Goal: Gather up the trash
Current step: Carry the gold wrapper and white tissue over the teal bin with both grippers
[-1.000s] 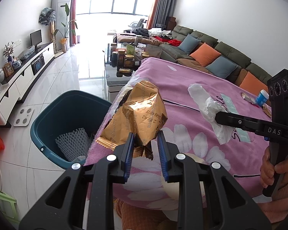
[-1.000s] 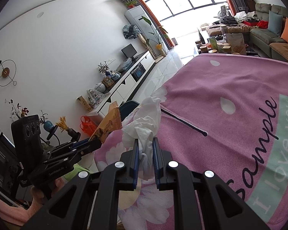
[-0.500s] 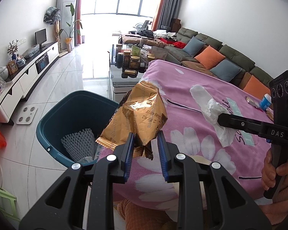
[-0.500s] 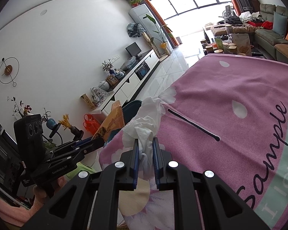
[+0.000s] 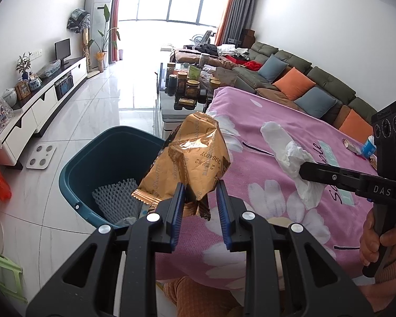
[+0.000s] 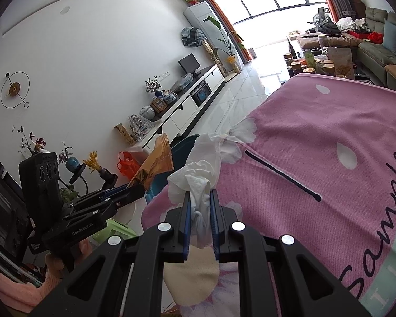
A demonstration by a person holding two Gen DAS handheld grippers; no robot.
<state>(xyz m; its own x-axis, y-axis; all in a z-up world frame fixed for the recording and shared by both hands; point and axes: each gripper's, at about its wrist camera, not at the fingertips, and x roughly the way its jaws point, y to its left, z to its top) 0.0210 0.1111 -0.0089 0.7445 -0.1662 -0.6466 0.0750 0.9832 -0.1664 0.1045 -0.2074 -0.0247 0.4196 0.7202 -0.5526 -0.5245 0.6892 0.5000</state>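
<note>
So both tools are loaded: the left hand-held gripper (image 5: 199, 198) is clamped on the bottom edge of a crinkled gold snack wrapper (image 5: 190, 158), held up just beside the teal trash bin (image 5: 92, 158), which has a white foam net (image 5: 116, 198) inside. The right hand-held gripper (image 6: 200, 206) pinches a wad of white tissue (image 6: 198, 166) over the pink flowered blanket (image 6: 316, 137). Something small and blue (image 5: 368, 146) sits farther back on the blanket, maybe a bottle.
</note>
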